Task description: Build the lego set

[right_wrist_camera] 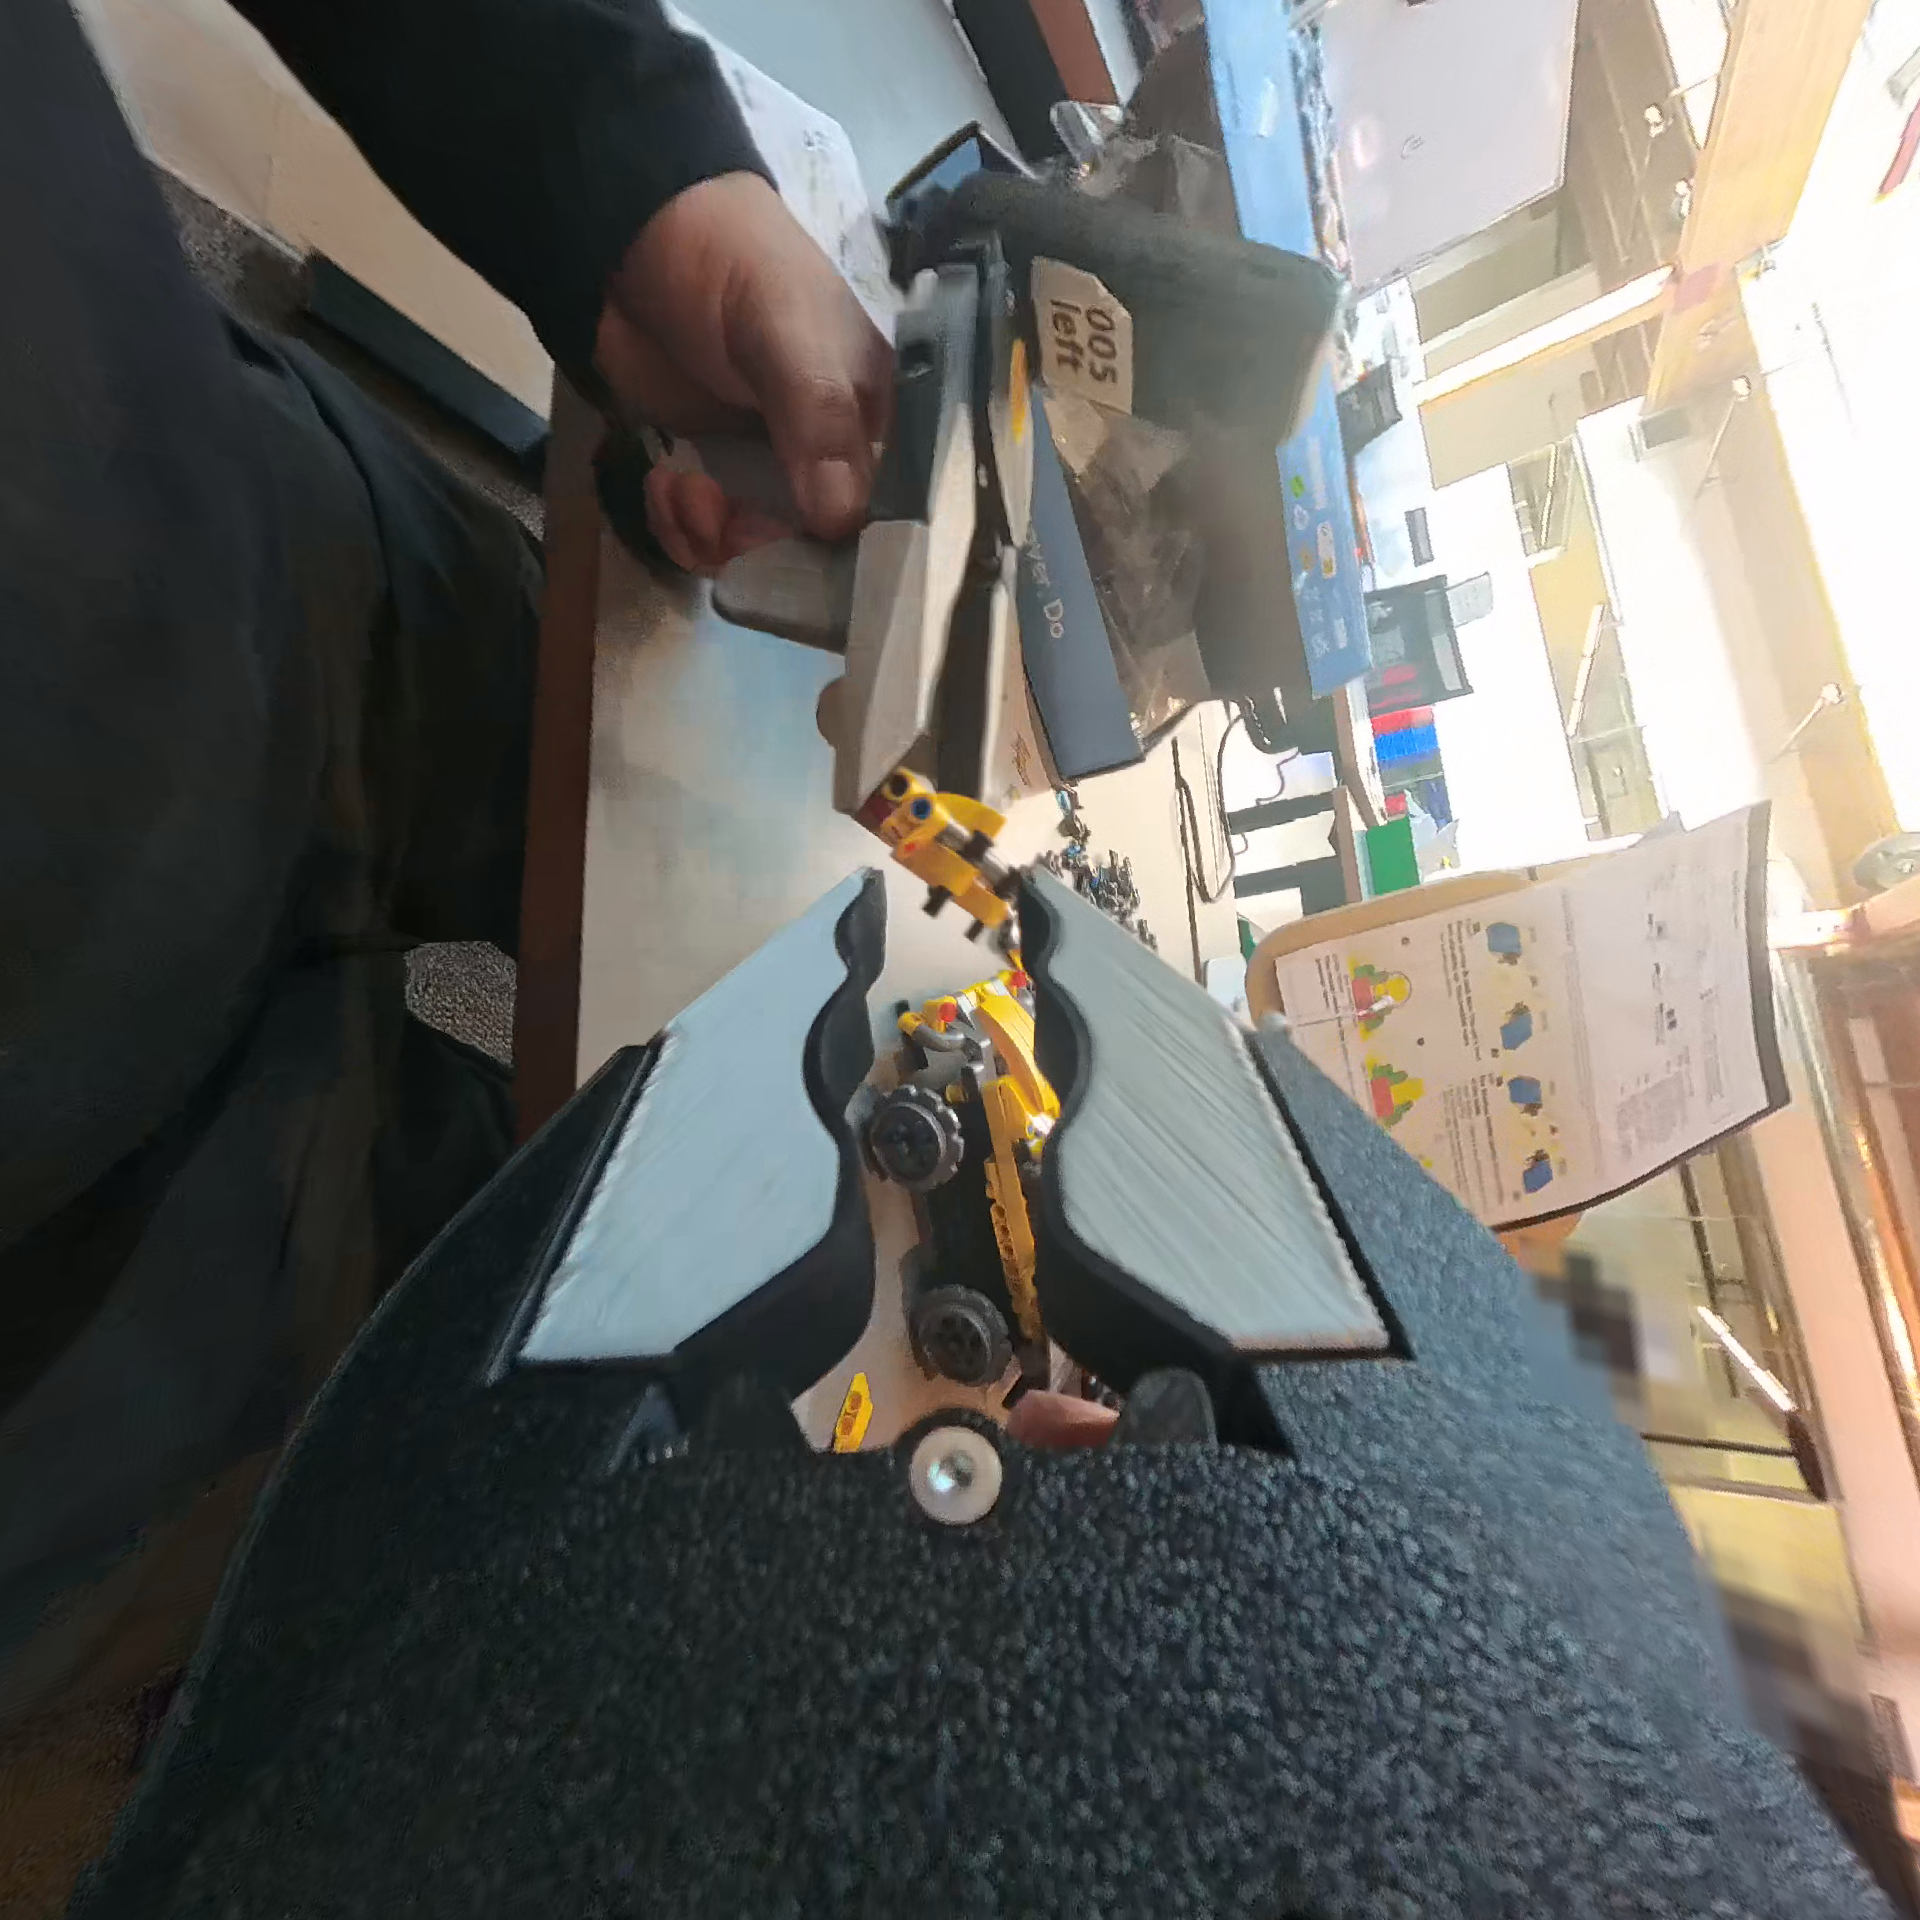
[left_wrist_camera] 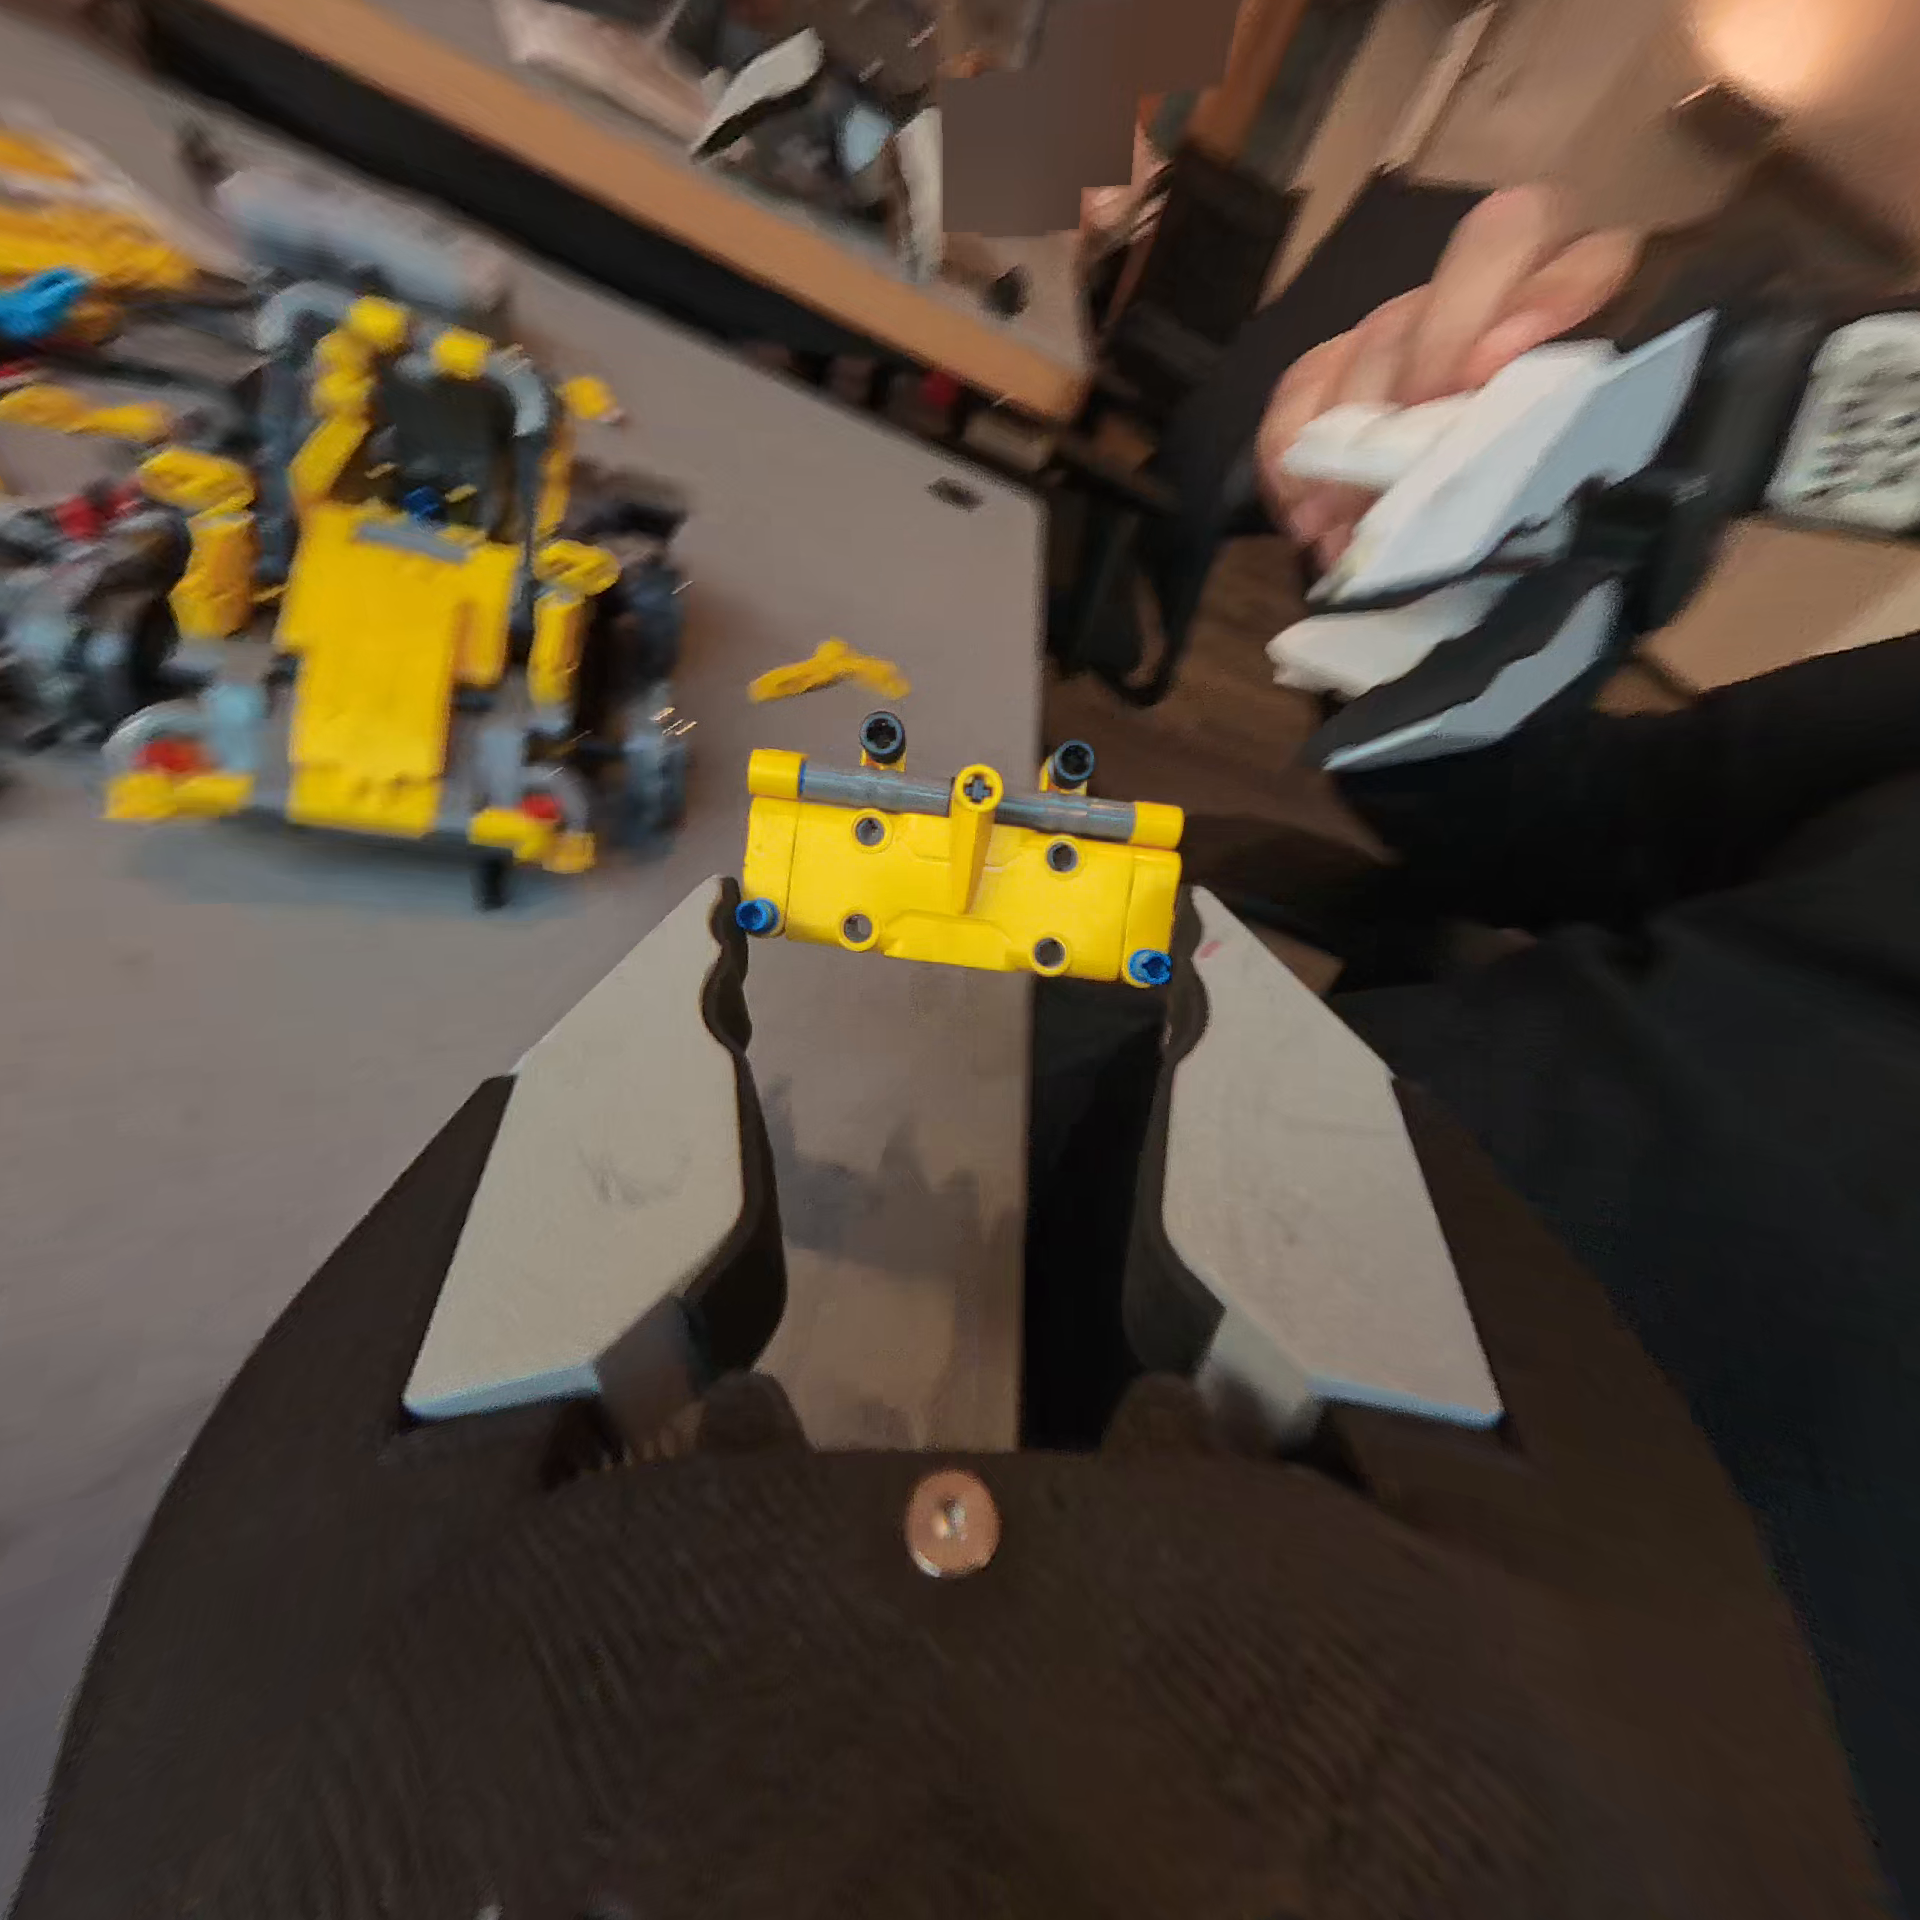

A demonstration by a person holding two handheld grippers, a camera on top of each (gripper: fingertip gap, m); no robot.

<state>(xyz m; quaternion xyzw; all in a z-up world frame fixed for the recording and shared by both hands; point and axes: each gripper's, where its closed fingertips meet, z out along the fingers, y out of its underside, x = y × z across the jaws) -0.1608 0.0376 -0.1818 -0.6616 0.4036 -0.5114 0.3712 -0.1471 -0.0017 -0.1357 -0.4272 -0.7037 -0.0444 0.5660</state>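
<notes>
My left gripper (left_wrist_camera: 956,920) is shut on a small yellow brick assembly (left_wrist_camera: 961,883) with a grey axle, blue pins and black pins, gripping its two ends above the table's right edge. In the right wrist view a hand holds the left gripper (right_wrist_camera: 883,800) with that assembly (right_wrist_camera: 940,831) at its tips. My right gripper (right_wrist_camera: 951,894) is narrowly open and empty, its tips just short of the assembly. Between its fingers shows a yellow and black wheeled brick vehicle (right_wrist_camera: 977,1143) on the table. The vehicle (left_wrist_camera: 384,623) lies far left in the left wrist view, where the right gripper (left_wrist_camera: 1299,561) is blurred at upper right.
The grey table (left_wrist_camera: 312,1039) ends at an edge just right of the left gripper. A loose yellow piece (left_wrist_camera: 826,670) lies near that edge. Small dark parts (right_wrist_camera: 1101,883) are piled on the table, and printed instruction sheets (right_wrist_camera: 1507,1039) stand at right. The person's dark clothing fills the left.
</notes>
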